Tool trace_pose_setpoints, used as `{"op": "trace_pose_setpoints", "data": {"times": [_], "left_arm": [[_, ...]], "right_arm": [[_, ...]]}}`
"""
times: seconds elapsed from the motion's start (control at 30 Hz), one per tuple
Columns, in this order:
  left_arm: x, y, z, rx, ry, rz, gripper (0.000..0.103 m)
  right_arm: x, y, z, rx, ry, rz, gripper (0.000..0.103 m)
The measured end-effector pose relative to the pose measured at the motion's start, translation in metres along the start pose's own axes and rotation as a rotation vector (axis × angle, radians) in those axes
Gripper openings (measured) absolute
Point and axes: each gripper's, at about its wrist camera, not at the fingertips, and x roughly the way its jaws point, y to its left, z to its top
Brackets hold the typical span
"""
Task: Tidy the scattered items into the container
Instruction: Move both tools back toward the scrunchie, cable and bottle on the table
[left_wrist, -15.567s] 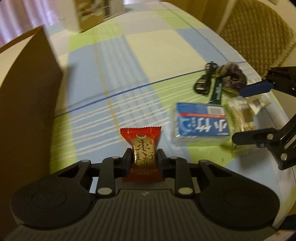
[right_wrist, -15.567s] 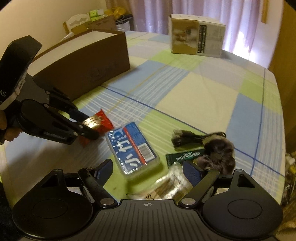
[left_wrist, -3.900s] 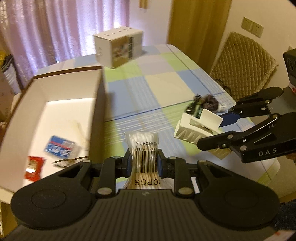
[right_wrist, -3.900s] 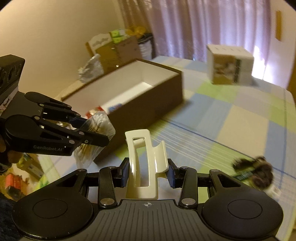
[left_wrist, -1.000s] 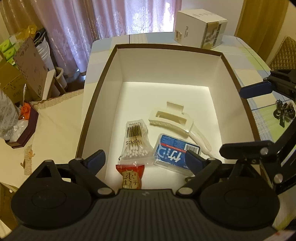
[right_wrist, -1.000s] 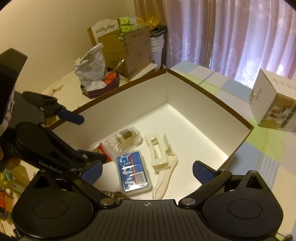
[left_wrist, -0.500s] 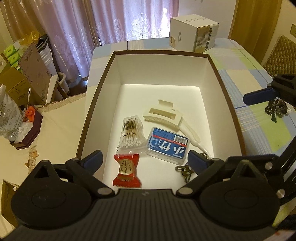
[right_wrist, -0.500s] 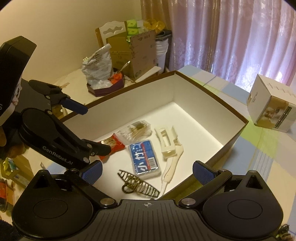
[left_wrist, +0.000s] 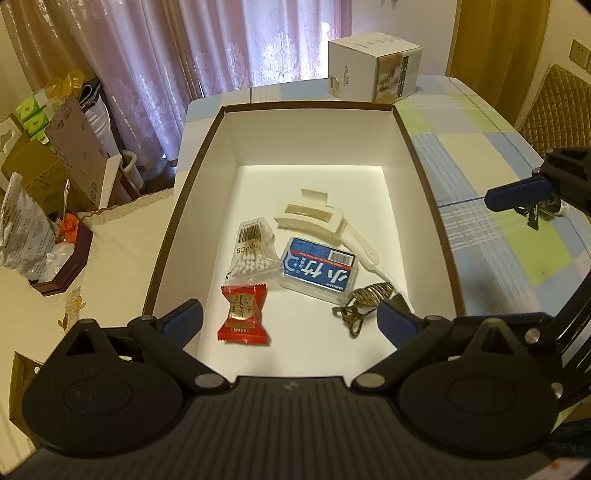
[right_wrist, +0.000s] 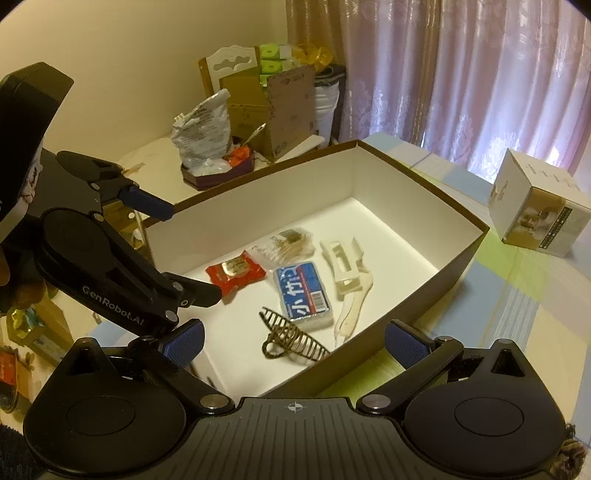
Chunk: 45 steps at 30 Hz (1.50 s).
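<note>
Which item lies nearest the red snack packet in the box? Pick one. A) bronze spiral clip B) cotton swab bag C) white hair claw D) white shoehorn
B: the cotton swab bag lies right beside the red snack packet in the box.

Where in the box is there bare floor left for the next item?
The far half of the box, beyond the hair clip, is bare. The near half is crowded: cotton swabs, candy, blue pack.

Both tongs (left_wrist: 290, 317) (right_wrist: 293, 341) spread wide, empty
</note>
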Motion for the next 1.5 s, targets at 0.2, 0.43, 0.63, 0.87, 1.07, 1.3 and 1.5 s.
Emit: {"op": "trace_pose_setpoints", "data": {"times": [0.2, 0.43, 0.63, 0.87, 1.07, 1.3, 1.5], "left_arm": [[-0.012, -0.009, -0.011, 0.002, -0.002, 0.008, 0.100], [-0.022, -0.018, -0.024, -0.011, 0.007, 0.025, 0.101], [-0.027, -0.030, -0.031, -0.023, 0.018, 0.029, 0.101], [-0.029, -0.047, -0.038, -0.046, 0.036, 0.029, 0.101], [-0.028, -0.064, -0.042, -0.064, 0.057, 0.030, 0.101], [-0.025, -0.089, -0.041, -0.081, 0.080, 0.028, 0.101], [-0.019, -0.111, -0.037, -0.090, 0.095, 0.027, 0.101]], "right_arm": [[-0.011, 0.006, -0.009, -0.015, -0.001, 0.004, 0.101], [-0.022, 0.009, -0.020, -0.032, -0.002, 0.020, 0.101], [-0.029, 0.008, -0.031, -0.038, 0.005, 0.040, 0.101], [-0.037, 0.000, -0.046, -0.042, 0.024, 0.062, 0.101], [-0.043, -0.010, -0.059, -0.041, 0.040, 0.075, 0.101], [-0.053, -0.027, -0.074, -0.040, 0.054, 0.083, 0.101], [-0.061, -0.046, -0.086, -0.031, 0.066, 0.083, 0.101]]}}
